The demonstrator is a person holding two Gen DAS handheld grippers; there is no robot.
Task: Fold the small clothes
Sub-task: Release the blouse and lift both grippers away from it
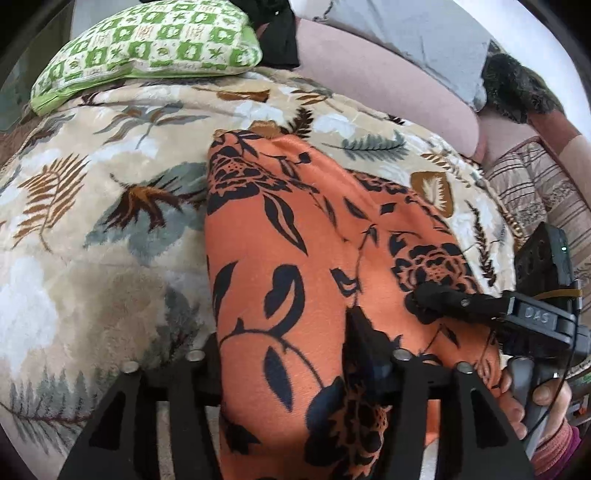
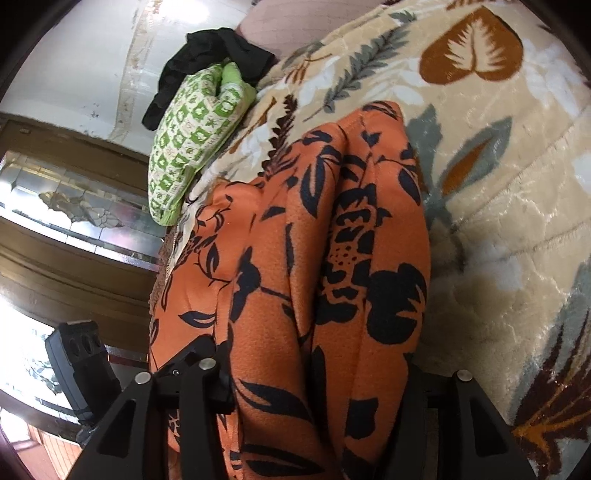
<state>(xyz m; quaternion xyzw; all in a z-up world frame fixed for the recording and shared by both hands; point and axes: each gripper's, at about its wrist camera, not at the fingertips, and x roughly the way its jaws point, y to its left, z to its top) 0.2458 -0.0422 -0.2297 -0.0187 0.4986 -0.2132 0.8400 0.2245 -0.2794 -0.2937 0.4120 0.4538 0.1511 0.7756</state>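
An orange garment with a black flower and leaf print [image 1: 295, 251] lies lengthwise on a bed covered by a cream blanket with a leaf pattern [image 1: 92, 192]. It is folded into a long, bunched strip running from the near edge of the bed toward the far side. No containers show in either view.

At the far edge of the bed a green-and-white patterned pillow [image 1: 147, 44] rests on the blanket, with a black piece of clothing [image 1: 280, 33] just beside it. A grey cloth [image 1: 406, 33] lies over a pinkish cushion [image 1: 388, 92] along the far right edge, next to a dark furry thing [image 1: 517, 85].

The left tool [image 1: 291, 365] stands partly open over the near end of the garment, and the cloth passes between its fingers; its right finger [image 1: 364, 343] lies on the fabric, while the other is covered by it. Whether the pads press on the cloth I cannot tell.

The right tool [image 1: 436, 299] reaches in from the right edge, its finger resting on the garment's top. In its own view it [image 2: 317, 373] is likewise partly open, with the garment bunched between its fingers and covering their tips, so a firm grip cannot be confirmed. A hand [image 1: 532, 402] holds its handle.
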